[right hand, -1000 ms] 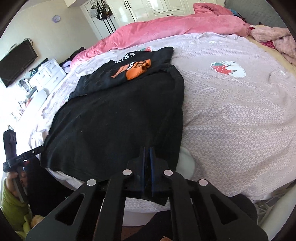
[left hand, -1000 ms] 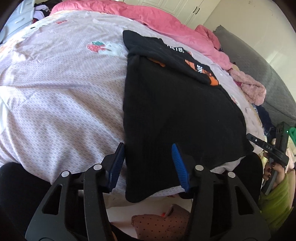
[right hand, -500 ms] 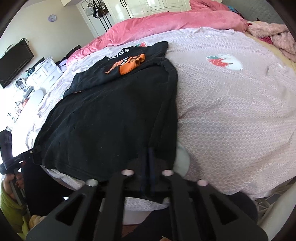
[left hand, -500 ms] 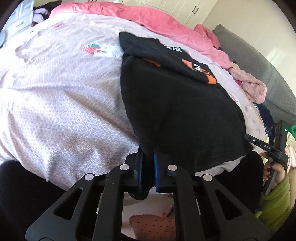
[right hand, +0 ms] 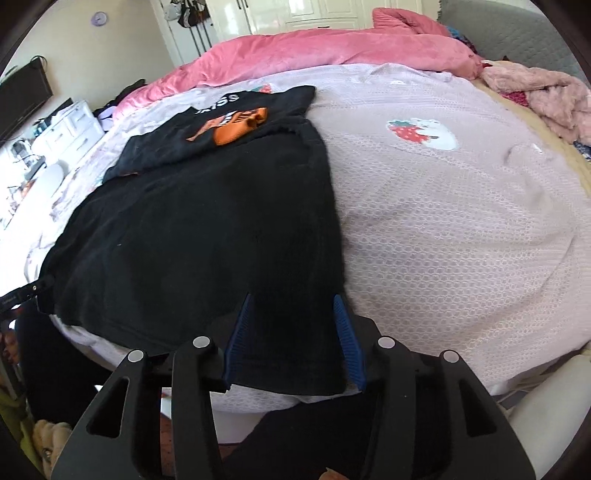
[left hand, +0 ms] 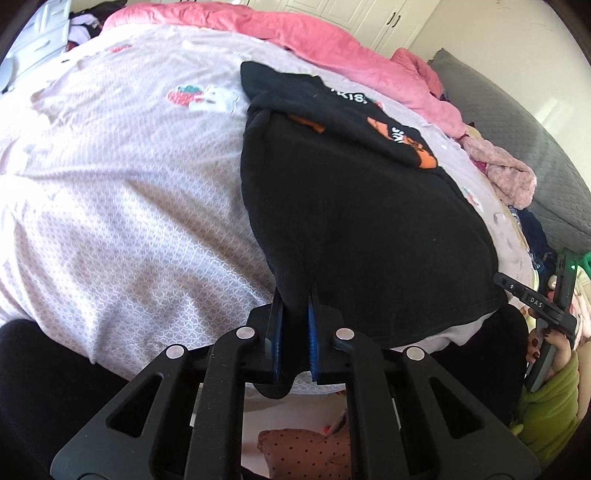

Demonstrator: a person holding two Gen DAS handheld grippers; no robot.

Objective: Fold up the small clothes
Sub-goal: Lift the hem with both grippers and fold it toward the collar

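Shirt [left hand: 354, 229] at the bed's [left hand: 122, 206] near edge: left gripper [left hand: 294, 332] pinches its hem; right gripper [right hand: 293, 343] opening astride it. Left view alone shows "DAS" on a handle [left hand: 535, 302].

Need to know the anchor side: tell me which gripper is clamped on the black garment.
The left gripper: its pads pinch the black garment; the right gripper is opening.

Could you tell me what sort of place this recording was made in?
Most likely a home bedroom. A bed with a patterned cover fills both views, a pink duvet is bunched at its far side, and white wardrobe doors stand behind.
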